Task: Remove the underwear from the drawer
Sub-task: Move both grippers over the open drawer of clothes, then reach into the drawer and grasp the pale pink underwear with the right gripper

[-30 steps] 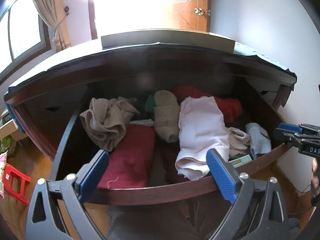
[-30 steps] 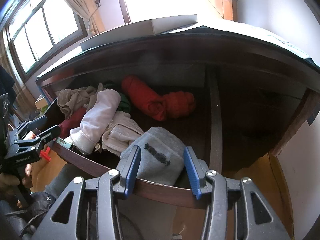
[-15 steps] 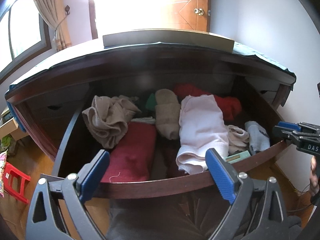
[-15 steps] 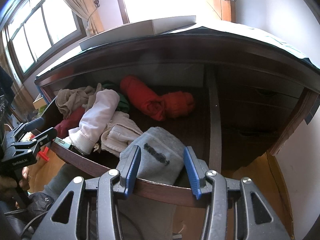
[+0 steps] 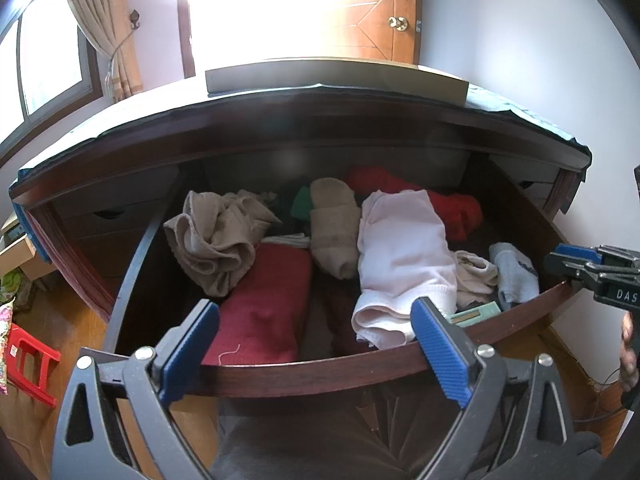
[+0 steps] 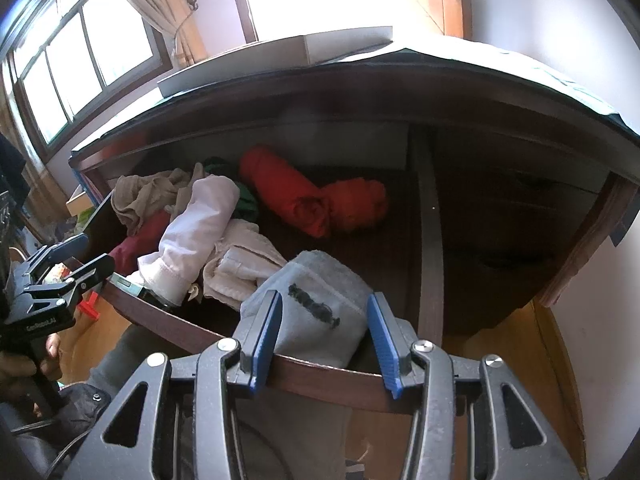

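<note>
Several garments: folded cloth fills the open drawer [image 5: 304, 372].
Grey underwear [image 6: 316, 312]: front right corner, against the front edge.
Right claw [image 6: 324, 336]: part-open around it; grip uncertain.
Left claw [image 5: 316, 344]: wide, empty, at the front edge.
Tip: pinch, lift straight up.

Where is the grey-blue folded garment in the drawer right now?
The grey-blue garment lies at the drawer's front right corner, against the front panel, beside the cream bundle. In the right wrist view it shows between the right gripper fingers.

Left gripper [image 5: 316, 350] with jaws spread wide, tilted downward; right gripper [image 6: 324, 336] narrower, jaws apart, also angled downward.
</note>
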